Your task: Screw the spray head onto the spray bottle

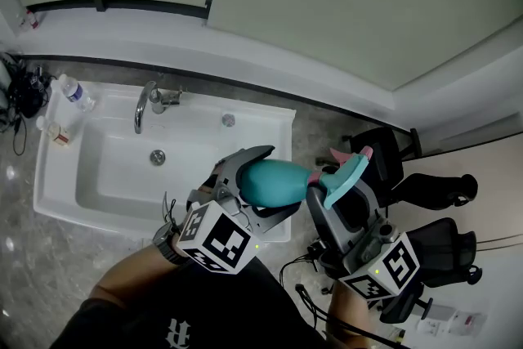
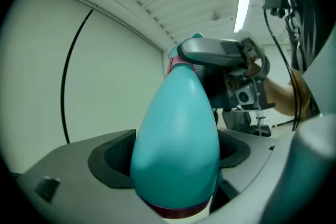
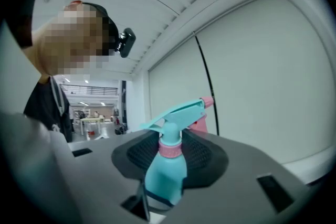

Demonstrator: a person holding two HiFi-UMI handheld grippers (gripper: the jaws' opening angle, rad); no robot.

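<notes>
The teal spray bottle [image 1: 274, 182] lies level above the sink's right end, its body clamped between the jaws of my left gripper [image 1: 282, 181]. In the left gripper view the bottle [image 2: 176, 139] fills the middle, pink base band nearest the camera, with my left gripper [image 2: 176, 152] shut on it. The teal spray head [image 1: 343, 174] with its pink nozzle sits at the bottle's neck, and my right gripper [image 1: 343, 185] is shut on it. In the right gripper view the spray head [image 3: 181, 113] and its pink collar [image 3: 169, 148] stand between the pads of my right gripper [image 3: 170, 157].
A white sink [image 1: 57, 204] with a chrome faucet [image 1: 145, 104] lies below at the left, and a small bottle [image 1: 75, 91] stands on its back corner. Black chairs [image 1: 433, 192] stand at the right. A pale wall runs behind.
</notes>
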